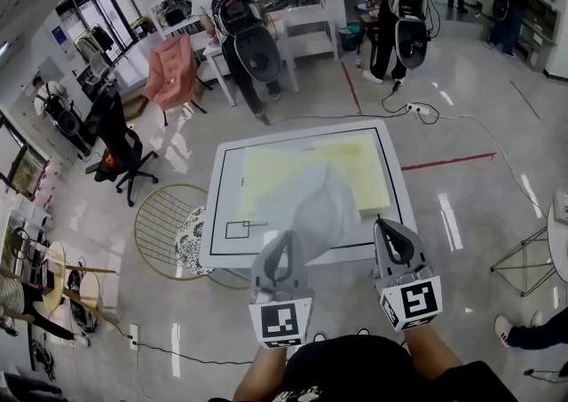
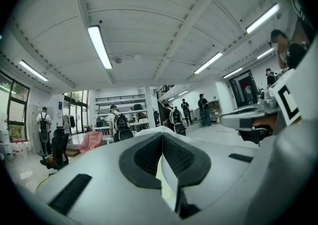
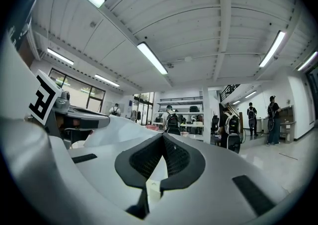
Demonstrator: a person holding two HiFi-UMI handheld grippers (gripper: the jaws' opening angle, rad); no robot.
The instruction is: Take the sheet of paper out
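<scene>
your head view alone shows the pale yellow sheet of paper point(image 1: 359, 169) flat on the white table point(image 1: 216, 249), with a cloudy sleeve point(image 1: 311, 201) billowing over its near part. the gripper views show both pairs of jaws pinched together: left gripper point(image 1: 286, 239) point(image 2: 162, 137) on the sleeve, right gripper point(image 1: 383, 224) point(image 3: 162, 137) on the paper's corner. a wire stool point(image 1: 164, 227) stands beside the table.

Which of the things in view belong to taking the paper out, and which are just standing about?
For the job: yellow sheet of paper; translucent white cover; left claw; right claw; white table.
Standing about: pink chair; black office chair; round wire seat; white shelving.
</scene>
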